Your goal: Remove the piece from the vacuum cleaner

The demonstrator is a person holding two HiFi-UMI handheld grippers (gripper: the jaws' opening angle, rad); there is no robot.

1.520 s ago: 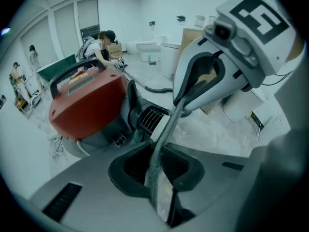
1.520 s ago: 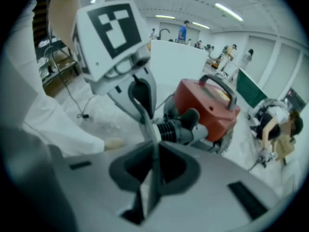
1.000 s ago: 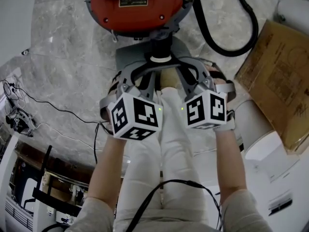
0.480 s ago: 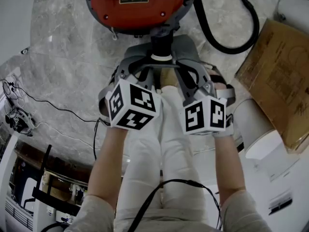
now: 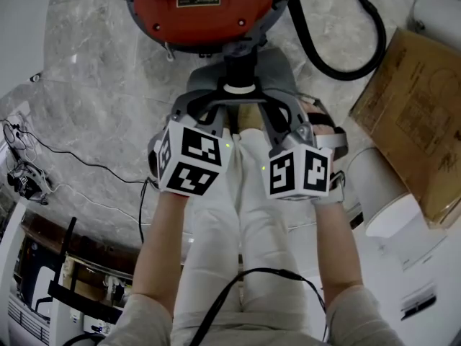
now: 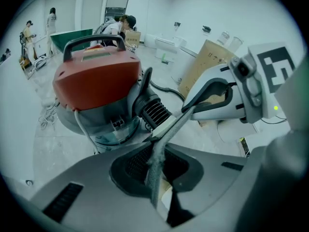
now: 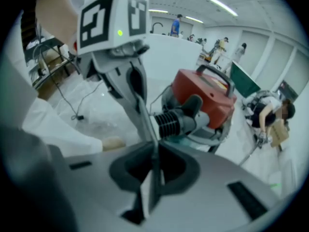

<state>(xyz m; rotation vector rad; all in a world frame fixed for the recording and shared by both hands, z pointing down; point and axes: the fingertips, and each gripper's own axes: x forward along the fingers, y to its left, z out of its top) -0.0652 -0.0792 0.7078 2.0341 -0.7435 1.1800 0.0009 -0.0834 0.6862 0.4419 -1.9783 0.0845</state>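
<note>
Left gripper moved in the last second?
Yes: left gripper shifted slightly up-left in head view, toward the round red vacuum cleaner, and rolled. Its fingers just closed further, nothing visible between them.

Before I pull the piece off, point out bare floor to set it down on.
Bare marble floor lies left of the red vacuum cleaner, down to the thin cable. The right side is crowded: black hose, cardboard box, white cylinder.

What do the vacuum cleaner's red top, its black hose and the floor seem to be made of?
Red top: probably moulded plastic with a semi-gloss finish; it shows soft highlights.
Black hose: likely flexible plastic or rubber with a matte finish; it bends in a loop.
Floor: looks like polished grey marble or marble-look tile, with pale veins.
</note>
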